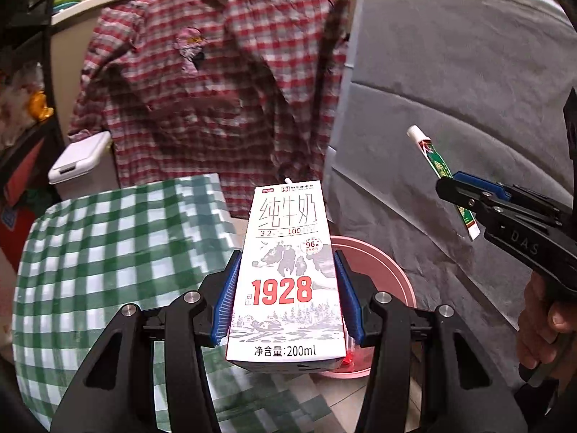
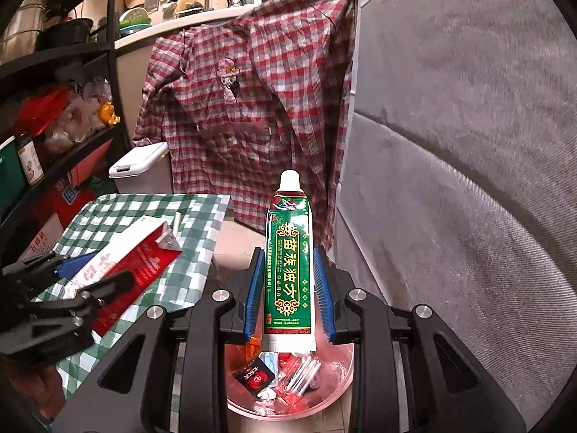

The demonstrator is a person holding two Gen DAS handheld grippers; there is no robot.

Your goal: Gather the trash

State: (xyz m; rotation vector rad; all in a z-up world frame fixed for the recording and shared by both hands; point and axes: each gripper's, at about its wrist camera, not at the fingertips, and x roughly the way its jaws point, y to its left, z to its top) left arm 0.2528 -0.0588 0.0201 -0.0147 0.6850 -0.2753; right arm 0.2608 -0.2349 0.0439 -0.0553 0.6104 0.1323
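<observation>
Plaid shirt (image 2: 249, 108) behind; pink bin (image 2: 339, 379) directly under our right gripper (image 2: 290, 294) clamping upright tube (image 2: 288, 270); left gripper (image 1: 285, 299) clamps milk carton (image 1: 285, 270), bin just beyond.

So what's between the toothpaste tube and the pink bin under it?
Nothing but air: in the right wrist view the toothpaste tube, clamped in the right gripper, hangs above the pink bin.

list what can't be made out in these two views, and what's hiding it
- Pink plastic basin, left wrist view: its contents are hidden behind the white milk carton.
- Same basin, right wrist view: the near rim is cut off by the right hand-held gripper and the green toothpaste tube.
- Carton, right wrist view: blurred, print unreadable.
- Shelf items, both views: too small and dark.
</observation>
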